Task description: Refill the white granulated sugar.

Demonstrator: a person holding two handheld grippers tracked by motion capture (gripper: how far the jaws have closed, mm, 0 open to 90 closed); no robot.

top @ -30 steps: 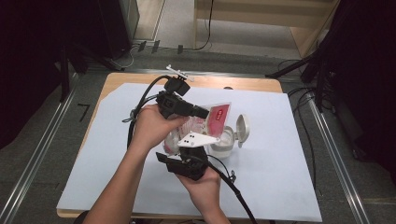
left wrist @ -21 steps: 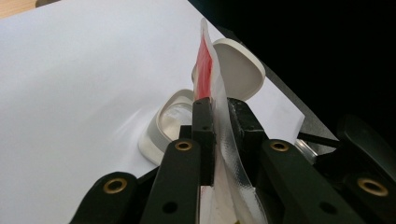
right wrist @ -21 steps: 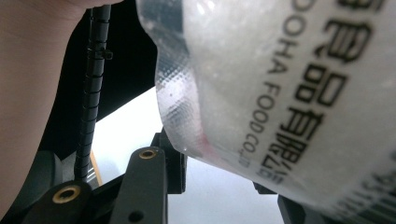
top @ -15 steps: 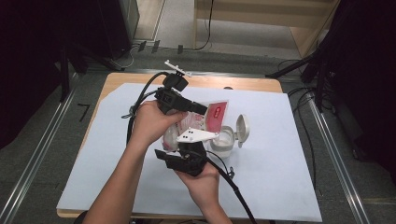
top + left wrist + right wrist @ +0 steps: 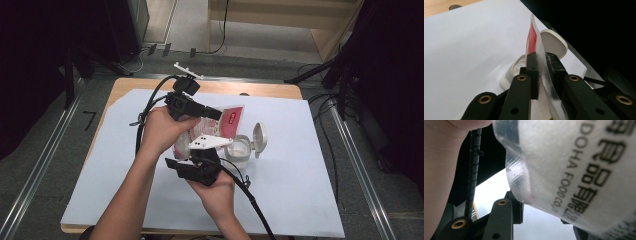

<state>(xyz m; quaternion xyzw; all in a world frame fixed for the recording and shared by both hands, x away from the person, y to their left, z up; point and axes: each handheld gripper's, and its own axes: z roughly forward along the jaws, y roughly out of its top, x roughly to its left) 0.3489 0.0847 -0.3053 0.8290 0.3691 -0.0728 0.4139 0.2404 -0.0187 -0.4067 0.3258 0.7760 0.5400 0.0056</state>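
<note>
Above the middle of the counter (image 5: 310, 200), a clear plastic food pouch (image 5: 227, 120) with a red label hangs between both grippers. Nearly closed, the left gripper (image 5: 541, 62) pinches the pouch's flat sealed edge between its pads. At the near, lower end, the right gripper (image 5: 200, 150) appears to clamp the pouch with its jaws part open. I judge the pouch light, limp and slick, so the crimped seam is the safest hold; the filled belly would sag and slide. Just right of it stands a small white container (image 5: 240, 150), its hinged lid (image 5: 260, 137) flipped open, close enough to be knocked. Trailing cables (image 5: 145, 112) cross beside the hands
</note>
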